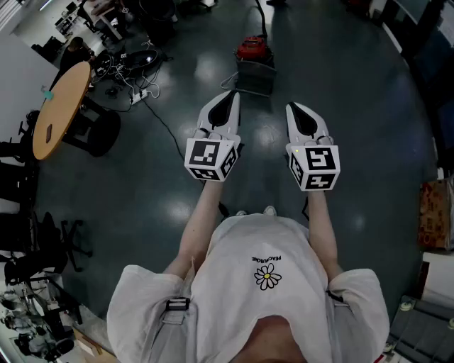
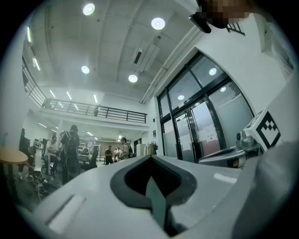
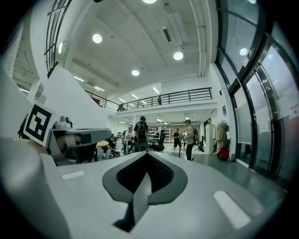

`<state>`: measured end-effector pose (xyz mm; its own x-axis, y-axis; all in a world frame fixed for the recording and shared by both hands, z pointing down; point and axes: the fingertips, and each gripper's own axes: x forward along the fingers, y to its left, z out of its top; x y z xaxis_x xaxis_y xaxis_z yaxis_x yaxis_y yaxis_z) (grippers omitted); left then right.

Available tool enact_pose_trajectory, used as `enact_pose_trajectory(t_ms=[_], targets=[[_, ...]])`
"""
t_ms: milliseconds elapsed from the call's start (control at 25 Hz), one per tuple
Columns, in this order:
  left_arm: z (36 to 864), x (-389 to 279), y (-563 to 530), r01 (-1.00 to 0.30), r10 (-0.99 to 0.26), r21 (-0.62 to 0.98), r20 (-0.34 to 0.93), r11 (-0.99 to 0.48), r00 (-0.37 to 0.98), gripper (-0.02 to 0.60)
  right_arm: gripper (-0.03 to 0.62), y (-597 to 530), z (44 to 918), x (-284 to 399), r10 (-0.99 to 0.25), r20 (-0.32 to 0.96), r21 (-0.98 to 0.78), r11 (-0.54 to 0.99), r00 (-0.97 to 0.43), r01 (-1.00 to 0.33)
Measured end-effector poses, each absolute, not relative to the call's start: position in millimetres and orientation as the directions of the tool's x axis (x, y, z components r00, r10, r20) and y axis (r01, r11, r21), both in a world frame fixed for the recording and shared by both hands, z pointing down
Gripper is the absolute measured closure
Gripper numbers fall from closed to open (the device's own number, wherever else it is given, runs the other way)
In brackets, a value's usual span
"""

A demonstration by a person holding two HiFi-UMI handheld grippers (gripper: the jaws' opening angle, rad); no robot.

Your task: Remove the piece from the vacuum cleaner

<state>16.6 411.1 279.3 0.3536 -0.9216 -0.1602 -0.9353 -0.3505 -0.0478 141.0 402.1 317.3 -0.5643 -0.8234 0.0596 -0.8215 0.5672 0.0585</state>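
Head view: person stood on dark floor (image 1: 355, 106), both arms out ahead; left gripper (image 1: 233, 94) at 11 o'clock of the torso, right gripper (image 1: 292, 108) at 1 o'clock, side by side but apart; marker cube (image 1: 209, 159) on the left one, second marker cube (image 1: 317, 166) on the right one.

Left gripper view: jaws pressed together tip to tip, nothing between them. Right gripper view: same, jaws closed together, empty; both pointed out across the hall and not down at the floor.

Vacuum cleaner (image 1: 253, 49) sat on the floor at 12 o'clock from the grippers, well apart from both, touched by neither; red top, grey boxy part (image 1: 255, 76) just below it in the picture, dark hose (image 1: 260, 18) running off toward 12 o'clock; which piece comes off could not be told at this size.

Round wooden table (image 1: 60, 106) at 10 o'clock, near the left edge; power strip (image 1: 139, 96) and a tangle of cables (image 1: 128, 60) on the floor between the table and the vacuum cleaner; one black cable (image 1: 167, 127) trailed toward the left gripper.

White shirt (image 1: 284, 298) with a flower print (image 1: 267, 275) filled 6 o'clock; shoe tips (image 1: 269, 210) showed just above it.

Right gripper view: several people (image 3: 188, 135) stood far off at 12 o'clock under a railed balcony (image 3: 177, 97); glass doors (image 2: 196, 135) at 2 o'clock in the left gripper view.
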Motion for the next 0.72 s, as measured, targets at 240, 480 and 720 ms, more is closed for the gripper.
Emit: enact_pose_trajectory(t_ms=[240, 480, 720], targets=[[284, 14, 413, -0.942, -0.928, -0.034, -0.162, -0.334, 0.335, 0.581, 0.574, 402, 324, 139, -0.807, 0.065, 0.072, 0.59, -0.587, -0.804], [288, 13, 410, -0.945, -0.932, -0.038, -0.153, -0.326, 0.328, 0.581, 0.574, 395, 322, 137, -0.794, 0.049, 0.052, 0.608, -0.606, -0.792], [294, 15, 395, -0.948, -0.936, -0.028, -0.153, -0.318, 0.319, 0.581, 0.572, 380, 324, 144, -0.79, 0.029, 0.026, 0.612, -0.612, -0.79]])
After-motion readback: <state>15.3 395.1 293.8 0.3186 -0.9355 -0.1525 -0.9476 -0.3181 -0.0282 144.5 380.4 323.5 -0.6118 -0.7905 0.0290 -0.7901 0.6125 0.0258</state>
